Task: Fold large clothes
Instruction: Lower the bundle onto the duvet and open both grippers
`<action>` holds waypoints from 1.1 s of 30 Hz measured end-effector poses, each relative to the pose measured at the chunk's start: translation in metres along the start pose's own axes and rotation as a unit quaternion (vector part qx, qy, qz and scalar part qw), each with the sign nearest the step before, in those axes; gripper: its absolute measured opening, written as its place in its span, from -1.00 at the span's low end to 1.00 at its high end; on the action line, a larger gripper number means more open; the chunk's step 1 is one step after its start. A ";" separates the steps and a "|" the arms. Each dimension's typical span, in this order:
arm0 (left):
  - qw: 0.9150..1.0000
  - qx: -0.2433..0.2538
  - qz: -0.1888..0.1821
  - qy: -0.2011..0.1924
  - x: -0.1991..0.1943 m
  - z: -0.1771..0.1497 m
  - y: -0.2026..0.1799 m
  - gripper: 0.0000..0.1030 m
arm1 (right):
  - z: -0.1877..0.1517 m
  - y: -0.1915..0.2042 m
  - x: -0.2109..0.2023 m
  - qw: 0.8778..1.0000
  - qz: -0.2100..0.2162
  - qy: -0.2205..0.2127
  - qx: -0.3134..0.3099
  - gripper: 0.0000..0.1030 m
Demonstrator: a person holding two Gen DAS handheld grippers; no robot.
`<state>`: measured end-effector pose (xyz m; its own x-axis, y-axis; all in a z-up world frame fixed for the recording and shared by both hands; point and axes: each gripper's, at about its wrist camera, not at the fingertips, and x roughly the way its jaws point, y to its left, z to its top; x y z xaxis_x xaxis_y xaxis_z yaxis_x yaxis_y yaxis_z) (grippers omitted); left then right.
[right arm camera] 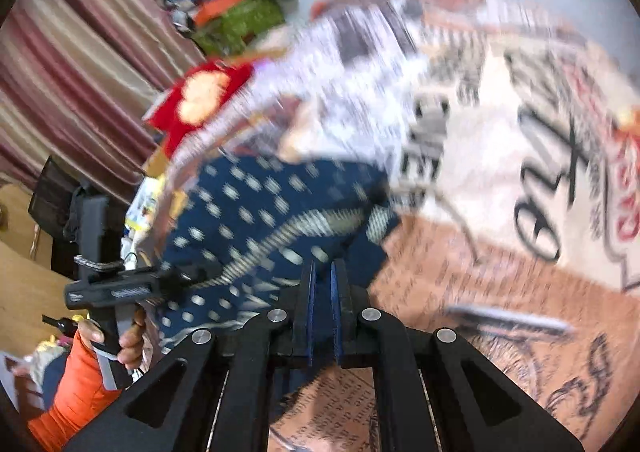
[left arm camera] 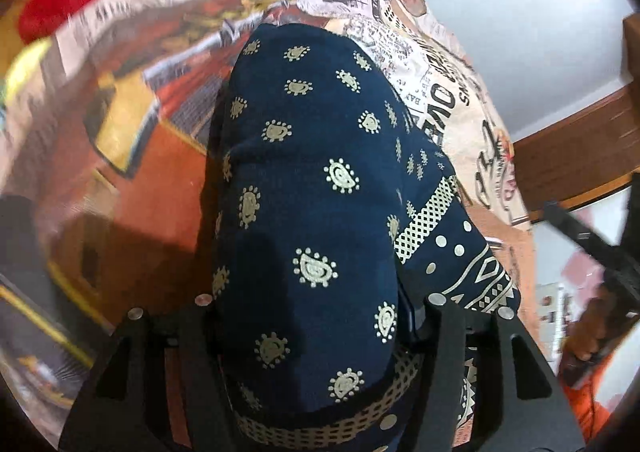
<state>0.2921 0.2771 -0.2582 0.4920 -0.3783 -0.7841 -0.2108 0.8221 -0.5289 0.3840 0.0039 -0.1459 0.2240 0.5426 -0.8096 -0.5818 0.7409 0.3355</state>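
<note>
Folding the navy paisley garment (left arm camera: 304, 188) looks to be the step in hand; it lies bunched on a bed cover printed with newspaper text (left arm camera: 460, 100), which carries everything here; the left tongs (left arm camera: 316, 156) stand part-way apart with a thick roll of the navy cloth bulging up between the fingers, draped over them so the tips are hidden; whether the pads press on it cannot be told, it reads more like a loosened hold than a firm pinch; the right tongs (right arm camera: 323, 272) are fully closed, blue pads together; the view is too blurred to say whether an edge of navy cloth is pinched between them; in the right wrist view the left hand (right arm camera: 120, 336) with an orange sleeve grips its handle at the garment's far-left side; red clothing (right arm camera: 200, 96) and a green-topped heap (right arm camera: 240, 20) sit further back on the bed, apart from the work; judgement: mid-fold, one layer gathered but not laid flat; next move calls for letting the roll drop clear of the left fingers, then taking a clean edge and drawing it across to square the fold.
</note>
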 end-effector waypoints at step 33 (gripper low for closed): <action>0.960 0.217 0.169 -0.061 0.000 -0.091 -0.037 0.88 | -0.085 0.078 0.074 0.969 -0.017 0.127 -0.212 -0.93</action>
<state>0.2227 0.2081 -0.2681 0.5583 -0.0277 -0.8292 -0.0180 0.9988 -0.0455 0.2887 0.0685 -0.2199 0.0803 0.3651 -0.9275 -0.8579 0.4991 0.1222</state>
